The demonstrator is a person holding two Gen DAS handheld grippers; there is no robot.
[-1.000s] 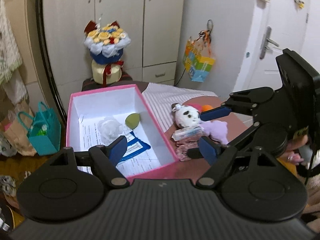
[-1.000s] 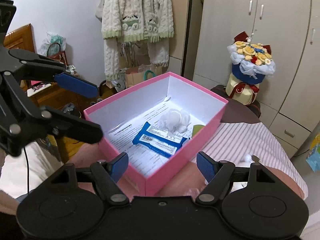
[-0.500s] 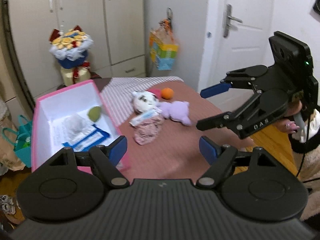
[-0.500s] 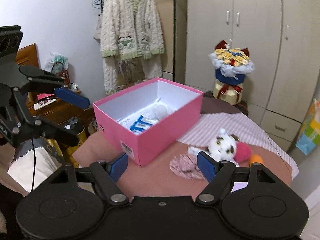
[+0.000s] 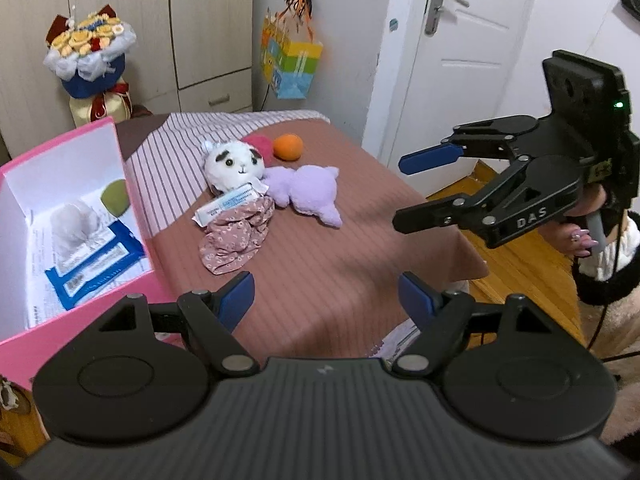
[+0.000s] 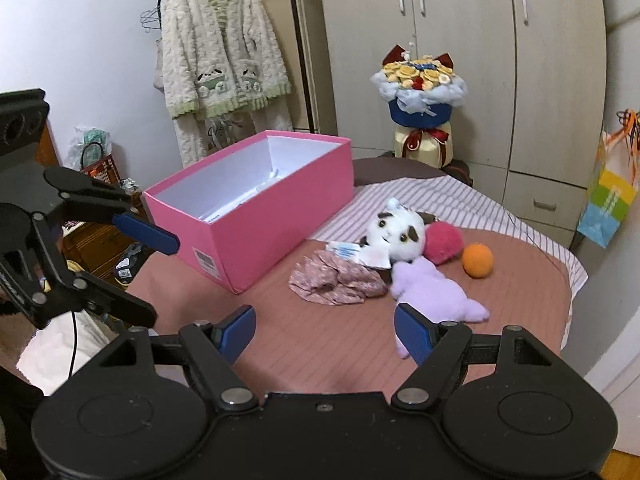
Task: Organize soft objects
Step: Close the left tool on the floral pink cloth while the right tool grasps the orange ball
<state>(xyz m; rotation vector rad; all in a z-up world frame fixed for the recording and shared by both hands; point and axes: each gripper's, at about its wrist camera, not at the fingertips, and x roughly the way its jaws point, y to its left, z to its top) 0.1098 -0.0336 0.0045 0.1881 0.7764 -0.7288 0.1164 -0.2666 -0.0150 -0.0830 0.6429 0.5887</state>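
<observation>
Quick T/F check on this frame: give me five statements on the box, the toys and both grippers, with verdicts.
1. The pink box is open, with no lid on it. True.
2. The purple plush lies inside the box. False: it lies on the bed, outside the box.
3. The left gripper grips the floral cloth. False: its jaws are open and empty, short of the cloth.
4. The orange ball sits beside the pink pom-pom. True.
5. The right gripper holds the white plush. False: it is open and holds nothing; the plush lies on the bed.
</observation>
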